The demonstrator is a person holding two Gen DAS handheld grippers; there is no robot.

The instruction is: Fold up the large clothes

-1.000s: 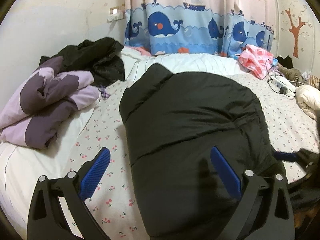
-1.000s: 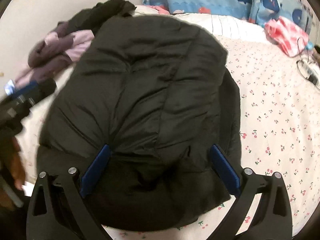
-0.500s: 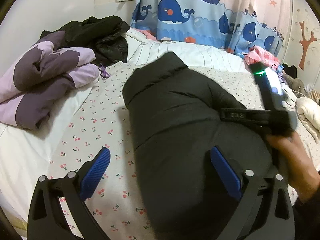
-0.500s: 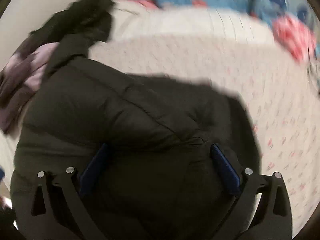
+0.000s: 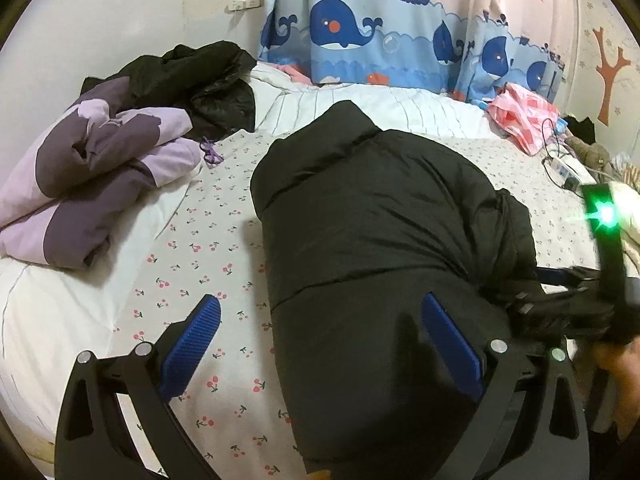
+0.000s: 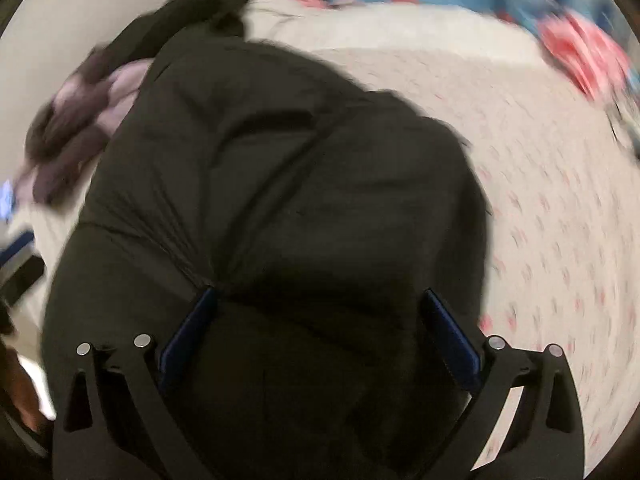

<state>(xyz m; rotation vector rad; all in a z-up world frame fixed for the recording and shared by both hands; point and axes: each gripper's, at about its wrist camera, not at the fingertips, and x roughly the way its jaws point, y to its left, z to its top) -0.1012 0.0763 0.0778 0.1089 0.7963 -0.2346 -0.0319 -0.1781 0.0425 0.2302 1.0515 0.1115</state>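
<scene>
Whereas half a second earlier the right gripper (image 6: 320, 344) crossed the black jacket (image 5: 380, 248), it has withdrawn toward 3 o'clock, and with both it and the left gripper (image 5: 320, 344) spread open and empty, the fold appears laid.

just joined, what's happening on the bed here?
A person with a handheld gripper in each hand is folding a black puffer jacket on the cherry-print bedsheet. The jacket lies bunched lengthwise. The left gripper hovers at its near edge with jaws open; the right gripper is over the jacket's near end, jaws open, holding nothing. The right view is motion-blurred. A purple jacket and other black clothes sit piled off to the left.
</scene>
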